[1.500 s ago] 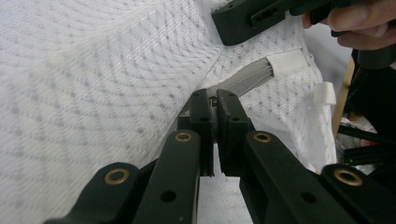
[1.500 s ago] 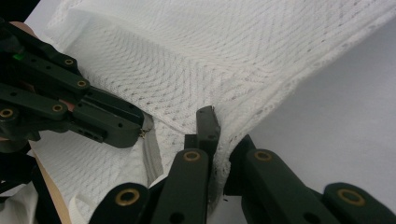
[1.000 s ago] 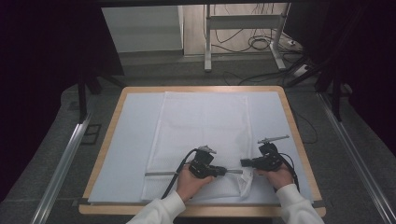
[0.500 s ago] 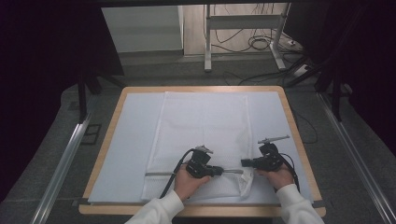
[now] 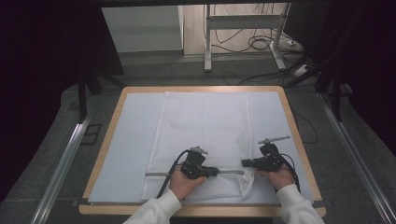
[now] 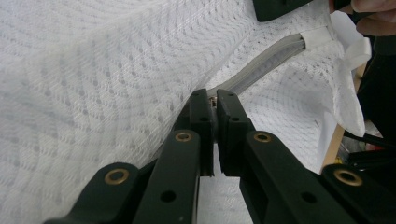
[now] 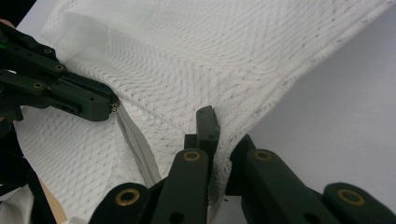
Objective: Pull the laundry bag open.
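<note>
A white mesh bag (image 5: 205, 123) lies flat on the pale mat, its grey zipper (image 5: 229, 171) running across the near end. My left gripper (image 5: 216, 171) points right and is shut on the zipper pull; in the left gripper view its jaws (image 6: 215, 101) pinch the small metal pull where the grey zipper (image 6: 264, 63) begins. My right gripper (image 5: 243, 163) points left and is shut on the bag's right edge by the zipper's end. The right gripper view has mesh (image 7: 196, 60) pinched in its jaws (image 7: 219, 136), with the left gripper (image 7: 111, 106) close by.
The pale mat (image 5: 135, 140) covers a wood-edged table (image 5: 301, 144). Metal rails (image 5: 60, 163) run along the floor on both sides. A desk frame and loose cables (image 5: 261, 44) stand beyond the far edge.
My left gripper has slid a little to the left along the zipper line, away from the right gripper. The right gripper has stayed almost in place.
</note>
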A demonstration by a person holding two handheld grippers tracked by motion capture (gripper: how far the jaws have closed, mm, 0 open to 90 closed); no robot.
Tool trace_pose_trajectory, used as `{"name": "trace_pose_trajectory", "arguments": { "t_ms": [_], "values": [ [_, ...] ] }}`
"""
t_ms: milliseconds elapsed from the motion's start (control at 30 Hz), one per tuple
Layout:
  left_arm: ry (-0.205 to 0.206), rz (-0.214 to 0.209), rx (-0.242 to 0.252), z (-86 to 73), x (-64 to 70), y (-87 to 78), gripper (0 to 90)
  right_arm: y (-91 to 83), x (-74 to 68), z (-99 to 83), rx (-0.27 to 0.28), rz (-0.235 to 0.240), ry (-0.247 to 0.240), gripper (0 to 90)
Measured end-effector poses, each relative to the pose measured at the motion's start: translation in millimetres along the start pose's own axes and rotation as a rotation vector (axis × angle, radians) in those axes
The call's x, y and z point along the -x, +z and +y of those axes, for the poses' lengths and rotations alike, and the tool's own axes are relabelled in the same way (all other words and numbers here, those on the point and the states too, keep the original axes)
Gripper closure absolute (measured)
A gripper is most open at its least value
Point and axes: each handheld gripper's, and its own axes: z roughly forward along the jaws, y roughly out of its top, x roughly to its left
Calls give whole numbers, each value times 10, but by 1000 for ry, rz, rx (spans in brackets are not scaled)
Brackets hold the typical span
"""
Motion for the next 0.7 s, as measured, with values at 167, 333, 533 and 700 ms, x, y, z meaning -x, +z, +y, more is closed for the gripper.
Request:
{"name": "trace_pose_trajectory", "arguments": {
  "t_ms": [167,333,533,700],
  "values": [
    [-8,-1,-1,-17,-40,-25,865,4,-4,-1,-3,-4,-3,878],
    [-13,1,-2,-36,-66,-38,866,9,0,-3,-4,-5,-3,878],
    [-23,-1,0,-60,-106,-82,866,9,-2,-4,-8,-9,-6,878],
    [-29,-3,4,-78,-139,-103,865,10,4,-5,-4,-8,-4,878]
  ]
}}
